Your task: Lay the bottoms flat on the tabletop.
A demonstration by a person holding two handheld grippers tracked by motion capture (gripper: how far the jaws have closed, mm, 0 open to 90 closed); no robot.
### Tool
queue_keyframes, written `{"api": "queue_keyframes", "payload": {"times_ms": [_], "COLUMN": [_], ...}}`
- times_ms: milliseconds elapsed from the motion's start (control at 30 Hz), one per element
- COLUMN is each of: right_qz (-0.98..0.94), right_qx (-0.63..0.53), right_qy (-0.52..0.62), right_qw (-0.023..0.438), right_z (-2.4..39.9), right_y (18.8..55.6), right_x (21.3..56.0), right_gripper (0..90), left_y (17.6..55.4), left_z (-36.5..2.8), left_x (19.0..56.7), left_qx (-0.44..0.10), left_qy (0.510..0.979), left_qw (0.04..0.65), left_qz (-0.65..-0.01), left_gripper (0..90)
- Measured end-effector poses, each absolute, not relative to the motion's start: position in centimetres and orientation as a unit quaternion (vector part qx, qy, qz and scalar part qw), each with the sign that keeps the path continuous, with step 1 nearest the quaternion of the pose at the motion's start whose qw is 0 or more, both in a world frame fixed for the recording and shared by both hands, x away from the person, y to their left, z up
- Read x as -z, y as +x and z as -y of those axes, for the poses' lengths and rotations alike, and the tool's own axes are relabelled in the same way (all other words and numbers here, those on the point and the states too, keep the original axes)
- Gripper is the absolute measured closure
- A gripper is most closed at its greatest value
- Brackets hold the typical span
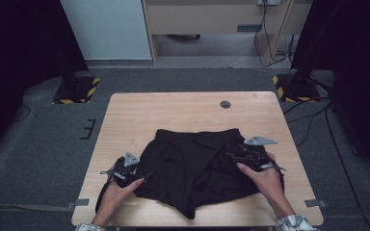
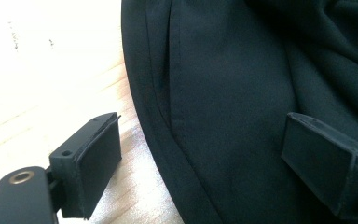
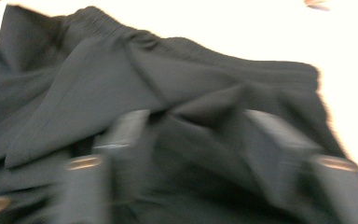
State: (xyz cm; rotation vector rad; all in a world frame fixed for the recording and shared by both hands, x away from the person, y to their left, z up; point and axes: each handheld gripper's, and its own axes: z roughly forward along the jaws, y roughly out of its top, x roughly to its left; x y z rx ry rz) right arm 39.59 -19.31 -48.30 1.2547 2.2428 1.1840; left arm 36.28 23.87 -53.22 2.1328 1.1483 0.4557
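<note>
Black shorts point(image 1: 192, 166) lie spread near the desk's point(image 1: 183, 108) front edge. Left gripper point(image 1: 147, 176), jaws apart, straddles their left hem; right gripper point(image 1: 231, 155), jaws apart, hovers over their right side.

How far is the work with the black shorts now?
The black shorts lie on the table, one flap already folded across. The left gripper stands open astride the left hem; the right gripper is open over the creased right side. Smoothing and further folds remain.

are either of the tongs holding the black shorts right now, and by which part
Left tongs hold nothing: open astride the black shorts' side hem. Right tongs are too blurred to tell.
</note>
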Motion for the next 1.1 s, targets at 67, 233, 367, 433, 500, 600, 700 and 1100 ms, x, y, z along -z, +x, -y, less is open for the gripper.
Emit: {"api": "queue_keyframes", "payload": {"times_ms": [67,233,367,433,500,600,700,1100], "right_qz": [-0.8,-0.825,-0.833,-0.837,-0.829,-0.821,-0.808,-0.776], "right_qx": [-0.399,-0.404,-0.41,-0.408,-0.41,-0.414,-0.421,-0.371], "right_qy": [0.425,0.382,0.363,0.355,0.368,0.374,0.389,0.477], "right_qw": [0.146,0.098,0.081,0.079,0.097,0.117,0.137,0.178], "right_z": [17.8,15.5,15.3,15.5,16.8,18.5,20.6,26.5], "right_y": [39.4,37.3,36.2,35.8,35.6,35.6,36.0,41.7], "right_x": [49.2,51.1,51.2,50.9,49.8,48.4,46.9,47.4], "right_gripper": [67.4,86.2,81.5,66.4,44.3,31.5,24.9,54.9], "left_y": [36.3,36.3,36.3,36.3,36.2,36.2,36.2,36.1], "left_z": [-23.9,-24.3,-24.5,-24.6,-24.7,-24.8,-25.1,-25.1], "left_x": [53.2,52.9,52.8,52.8,52.7,52.6,52.4,52.3], "left_qx": [-0.174,-0.178,-0.179,-0.181,-0.191,-0.197,-0.203,-0.209], "left_qy": [0.817,0.813,0.812,0.811,0.811,0.808,0.802,0.799], "left_qw": [0.332,0.332,0.331,0.331,0.327,0.329,0.336,0.339], "left_qz": [-0.439,-0.444,-0.446,-0.447,-0.446,-0.447,-0.451,-0.45], "left_gripper": [10.9,21.8,27.1,29.2,32.7,35.0,36.5,38.0]}}
